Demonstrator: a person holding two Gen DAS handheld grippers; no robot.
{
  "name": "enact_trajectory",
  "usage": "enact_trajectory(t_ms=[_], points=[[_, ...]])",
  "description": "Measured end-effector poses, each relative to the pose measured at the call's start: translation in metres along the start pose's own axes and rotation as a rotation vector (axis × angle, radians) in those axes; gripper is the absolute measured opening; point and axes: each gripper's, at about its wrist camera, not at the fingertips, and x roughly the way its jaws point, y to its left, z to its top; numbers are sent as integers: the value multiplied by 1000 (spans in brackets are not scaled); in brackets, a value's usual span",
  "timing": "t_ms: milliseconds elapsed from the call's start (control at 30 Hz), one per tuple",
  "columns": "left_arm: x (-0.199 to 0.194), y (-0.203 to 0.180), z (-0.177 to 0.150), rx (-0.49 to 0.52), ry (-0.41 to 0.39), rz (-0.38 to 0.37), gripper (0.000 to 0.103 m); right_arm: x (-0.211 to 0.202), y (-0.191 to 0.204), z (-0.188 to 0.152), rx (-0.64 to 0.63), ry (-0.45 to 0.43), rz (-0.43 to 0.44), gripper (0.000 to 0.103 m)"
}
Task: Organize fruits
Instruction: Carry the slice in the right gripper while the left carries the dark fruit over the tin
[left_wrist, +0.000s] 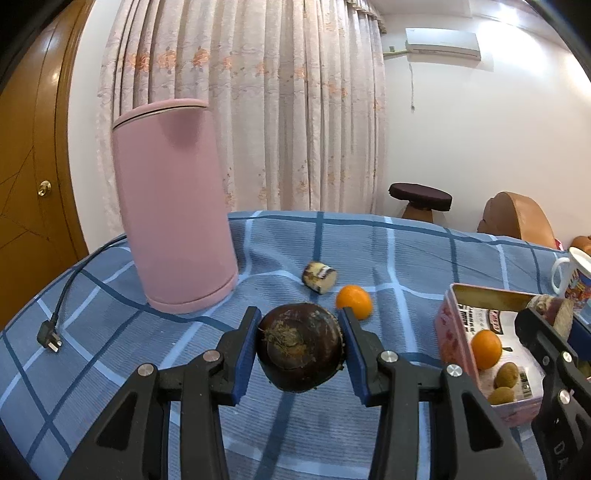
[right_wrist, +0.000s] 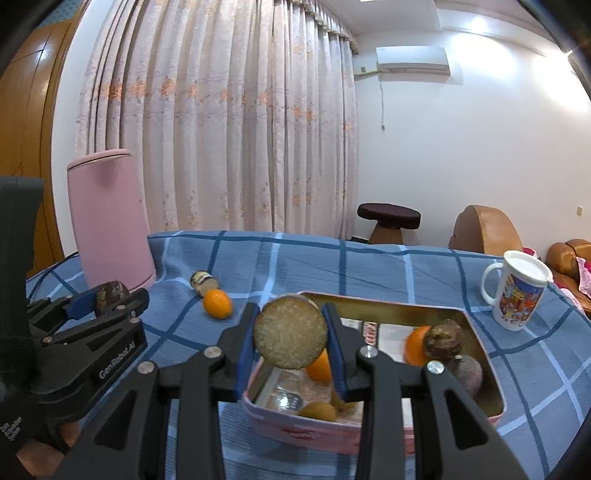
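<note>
My left gripper (left_wrist: 301, 338) is shut on a dark brown round fruit (left_wrist: 301, 347), held above the blue checked cloth; it also shows in the right wrist view (right_wrist: 110, 295). My right gripper (right_wrist: 290, 334) is shut on a cut fruit piece (right_wrist: 290, 332) with a pale round face, held over the near left corner of the pink tin box (right_wrist: 295, 428). The box (left_wrist: 452, 332) holds oranges (right_wrist: 319, 365), kiwis (right_wrist: 317, 410) and dark round fruits (right_wrist: 443, 338). An orange (left_wrist: 354, 301) and a cut banana-like piece (left_wrist: 319, 277) lie on the cloth.
A tall pink cylinder container (left_wrist: 173, 206) stands at the back left. A black cable with plug (left_wrist: 51, 338) lies left of it. A white printed mug (right_wrist: 517, 290) stands to the right of the box. A stool (right_wrist: 388, 218) and sofa are beyond the table.
</note>
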Motion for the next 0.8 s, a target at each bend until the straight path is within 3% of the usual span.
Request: enact_trajectory(t_ms=[800], points=[[-16, -68, -7, 86, -13, -72, 45, -16, -53, -3, -22, -17, -70, 37]])
